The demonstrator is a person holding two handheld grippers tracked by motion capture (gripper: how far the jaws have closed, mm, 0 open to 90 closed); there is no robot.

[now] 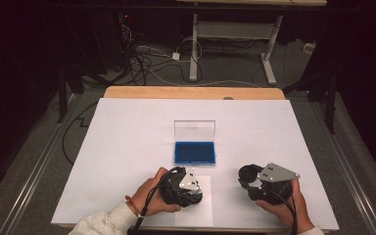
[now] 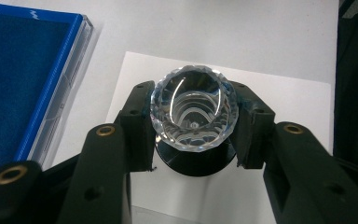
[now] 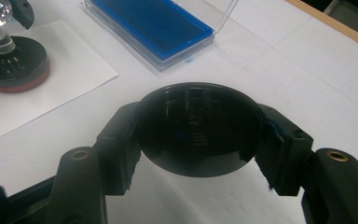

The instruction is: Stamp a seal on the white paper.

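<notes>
Now 2 grippers are at work near the front edge of the white table (image 1: 127, 147), 1 in each hand. The left gripper (image 2: 193, 126) has its 2 black jaws pinched on 1 faceted crystal knob (image 2: 195, 108), pads pressing on its left and right sides. That knob stands on 1 round black base (image 2: 196, 161) with a reddish lower rim, and the base rests on 1 sheet of white paper (image 2: 284, 107) lying on the table. From above, the left hand (image 1: 152, 193) wraps the gripper over this sheet.

The right gripper (image 3: 199, 140) is likewise closed on something: 1 black round disc (image 3: 199, 128), gripped at its 2 opposite edges and held apart from the paper, to its right. In the high view the right hand (image 1: 286, 203) holds it a little off the sheet, well clear of the left gripper.

Behind both grippers, toward the table's middle, sits 1 clear plastic case (image 1: 195, 152) with a blue lining, its transparent lid standing upright at the back. It lies just beyond the paper's far edge. 1 wooden strip (image 1: 194, 92) shows along the table's far side.
</notes>
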